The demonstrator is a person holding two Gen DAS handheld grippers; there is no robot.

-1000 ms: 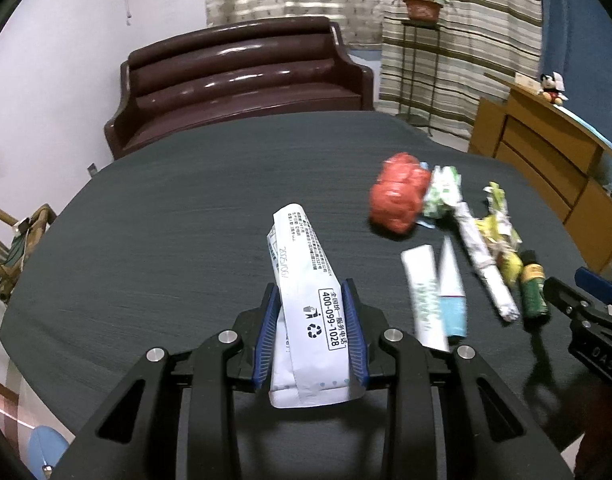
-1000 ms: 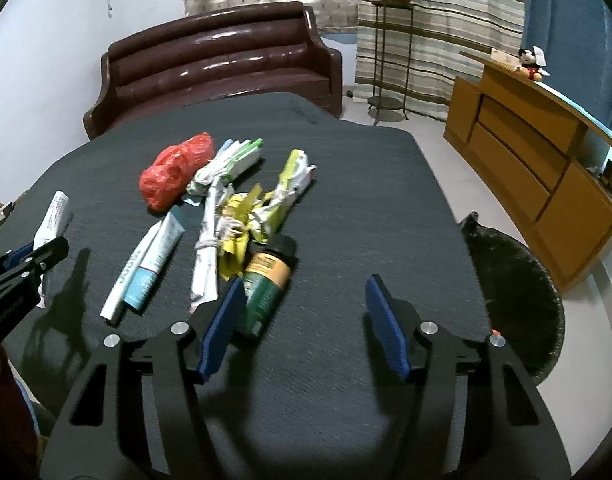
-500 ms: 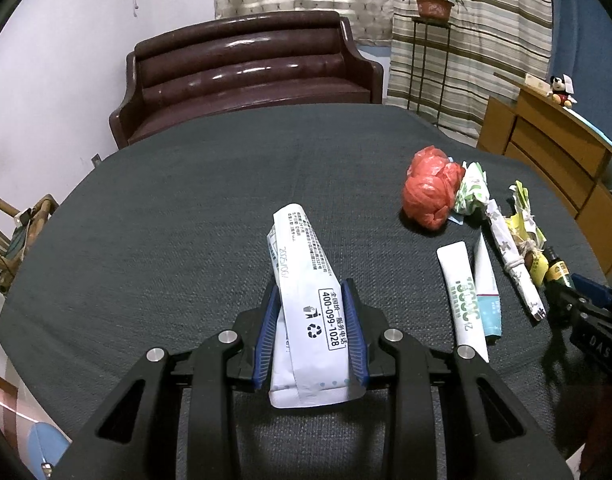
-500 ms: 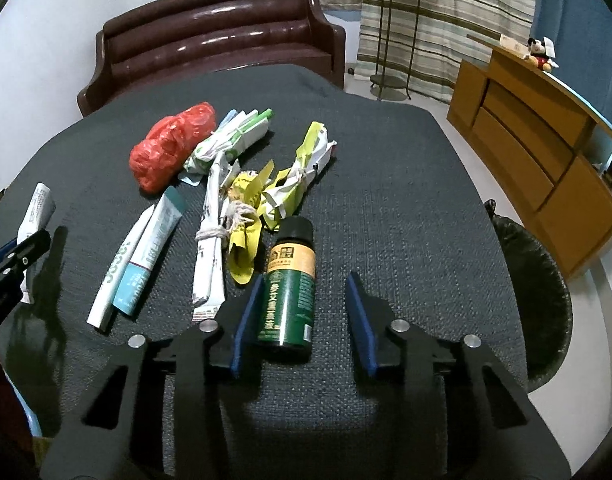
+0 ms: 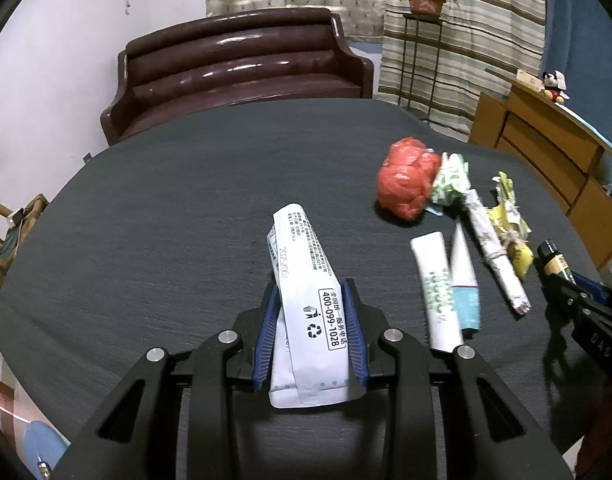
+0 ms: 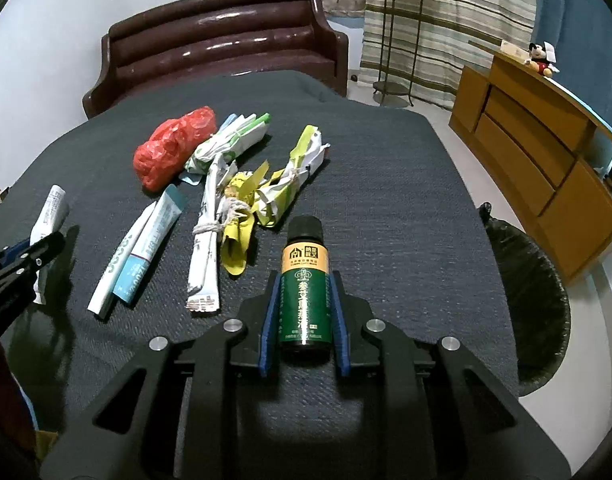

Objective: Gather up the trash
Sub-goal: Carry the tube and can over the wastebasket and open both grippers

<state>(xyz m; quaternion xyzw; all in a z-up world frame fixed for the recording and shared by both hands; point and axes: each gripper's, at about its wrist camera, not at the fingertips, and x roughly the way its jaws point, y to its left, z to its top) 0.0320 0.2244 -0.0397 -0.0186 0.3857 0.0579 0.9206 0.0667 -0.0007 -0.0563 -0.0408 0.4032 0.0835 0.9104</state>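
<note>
- The left gripper point(image 5: 310, 330) is clamped on a white tube point(image 5: 306, 300), lengthwise between its jaws, ready for carrying.
- The right gripper point(image 6: 303, 316) squeezes the green bottle point(image 6: 304, 286); the bin point(image 6: 526, 304) waits right of its jaws.

On the table point(image 6: 386, 184), a plastic bag point(image 6: 173, 146) lies left of the wrapper pile point(image 6: 241, 184), two tubes point(image 6: 141, 246) nearer, a bottle point(image 6: 304, 280) right, bin point(image 6: 534, 296) beyond the table's right edge.

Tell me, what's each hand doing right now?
Left tool shut on white tube. Right tool shut on green bottle. Other trash on table: red bag, wrappers. Black-lined bin at right, path clear.
</note>
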